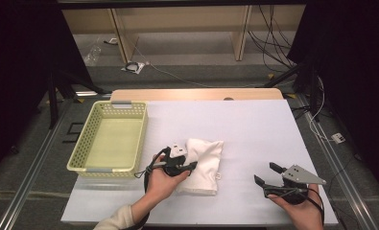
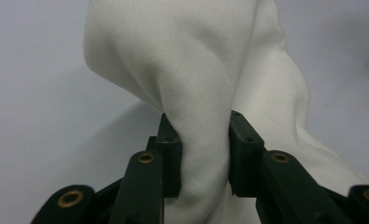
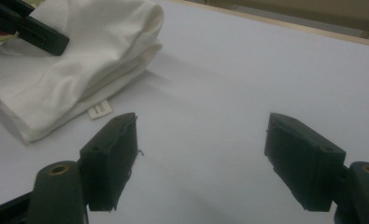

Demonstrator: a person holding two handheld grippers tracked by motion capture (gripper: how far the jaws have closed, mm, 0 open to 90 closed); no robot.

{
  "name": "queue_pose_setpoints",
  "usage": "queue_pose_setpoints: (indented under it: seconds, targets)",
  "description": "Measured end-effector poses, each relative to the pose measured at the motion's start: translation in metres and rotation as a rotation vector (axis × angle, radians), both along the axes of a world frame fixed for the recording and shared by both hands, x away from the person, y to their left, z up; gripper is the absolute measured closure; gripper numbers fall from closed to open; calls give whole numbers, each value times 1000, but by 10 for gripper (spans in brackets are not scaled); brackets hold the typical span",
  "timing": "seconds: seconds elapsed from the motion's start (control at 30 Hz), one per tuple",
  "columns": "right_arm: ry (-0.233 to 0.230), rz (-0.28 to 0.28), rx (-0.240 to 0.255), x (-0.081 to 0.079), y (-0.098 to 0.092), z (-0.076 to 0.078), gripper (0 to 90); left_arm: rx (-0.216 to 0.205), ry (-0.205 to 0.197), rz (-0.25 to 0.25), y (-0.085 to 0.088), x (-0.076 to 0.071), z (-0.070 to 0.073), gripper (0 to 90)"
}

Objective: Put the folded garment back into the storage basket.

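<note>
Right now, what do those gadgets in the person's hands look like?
Each hand carries a black two-jaw tool. The left tool and the right tool each bear a grey three-cornered plate on top, and a black cable trails from each. The jaws end in blocky black pads with brass-coloured pivots. A cream sleeve covers the left forearm.

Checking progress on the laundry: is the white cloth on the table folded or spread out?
Folded: the white cloth lies as a compact rectangle with stacked layers along its edge, beside the empty yellow plastic basket.

Table brightly lit from above, surroundings dark; close-ups soft, slightly blurred, w/ faint shadows.
</note>
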State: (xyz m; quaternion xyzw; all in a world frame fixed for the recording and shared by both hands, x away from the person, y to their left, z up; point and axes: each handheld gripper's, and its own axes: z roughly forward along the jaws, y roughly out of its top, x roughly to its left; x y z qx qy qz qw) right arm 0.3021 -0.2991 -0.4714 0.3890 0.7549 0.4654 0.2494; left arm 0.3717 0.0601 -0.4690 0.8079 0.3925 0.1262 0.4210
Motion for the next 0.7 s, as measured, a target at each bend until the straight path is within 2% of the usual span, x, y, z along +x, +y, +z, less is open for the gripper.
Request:
queue_pose_setpoints:
  seconds: [0.3,0.47,0.57,0.7]
  targets:
    - [-8,-1,1,0,0,0,264,-23,-44,-20,1,-4,6,695]
    - [-9,0,-2,-1,0,1,264,-32,-75,-18,2,-6,9,695]
    - [-11,-1,0,-1,0,1,263,-46,-80,-11,3,-7,11,695]
    - [-15,0,2,-1,0,1,263,-44,-102,-9,4,-9,13,695]
